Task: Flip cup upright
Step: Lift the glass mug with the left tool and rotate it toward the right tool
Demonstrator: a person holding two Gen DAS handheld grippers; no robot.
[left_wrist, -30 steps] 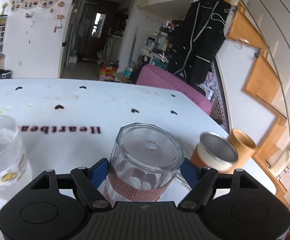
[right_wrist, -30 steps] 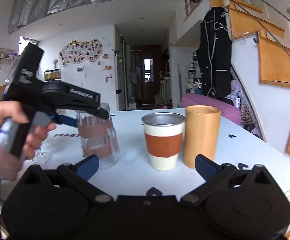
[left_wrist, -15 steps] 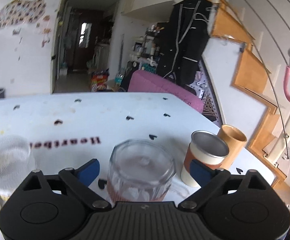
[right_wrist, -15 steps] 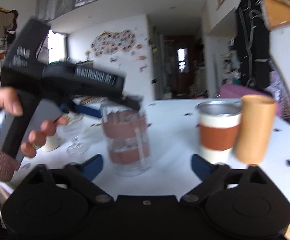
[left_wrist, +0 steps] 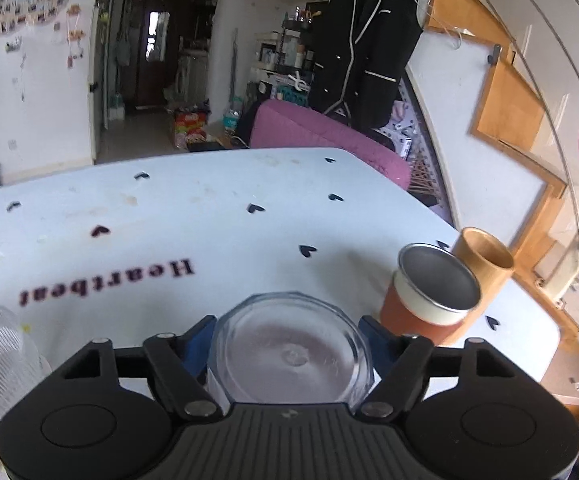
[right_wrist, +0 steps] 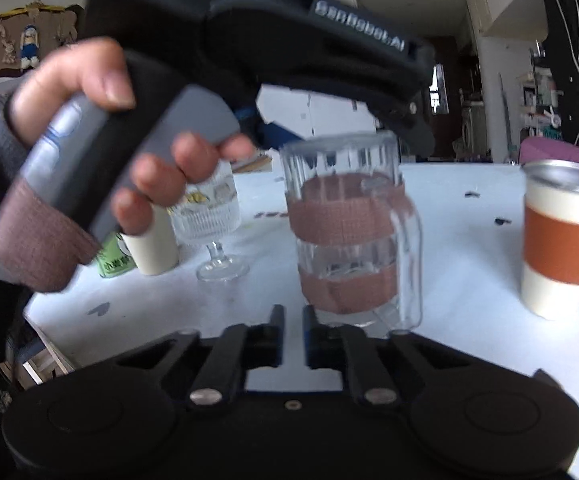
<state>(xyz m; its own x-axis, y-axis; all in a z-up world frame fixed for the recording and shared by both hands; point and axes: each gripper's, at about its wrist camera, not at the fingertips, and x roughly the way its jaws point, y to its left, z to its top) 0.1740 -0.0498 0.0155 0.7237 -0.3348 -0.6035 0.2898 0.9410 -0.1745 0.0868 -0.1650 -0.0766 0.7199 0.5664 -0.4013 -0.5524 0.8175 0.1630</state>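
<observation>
Since earlier: right gripper has narrowed its jaws to a slim gap with nothing between them; left gripper has come down over the mug.
Left jaws: clamped on glass mug.
Mug: base up on white table, handle toward steel cup.
Beside: stemmed glass.

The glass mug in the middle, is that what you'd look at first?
Yes. The glass mug, banded with brown tape, stands upside down on the white table, the left gripper around its top end. Right of it stands a metal-rimmed cup with an orange sleeve; left of it a stemmed glass. The right gripper waits nearly shut in front.
</observation>
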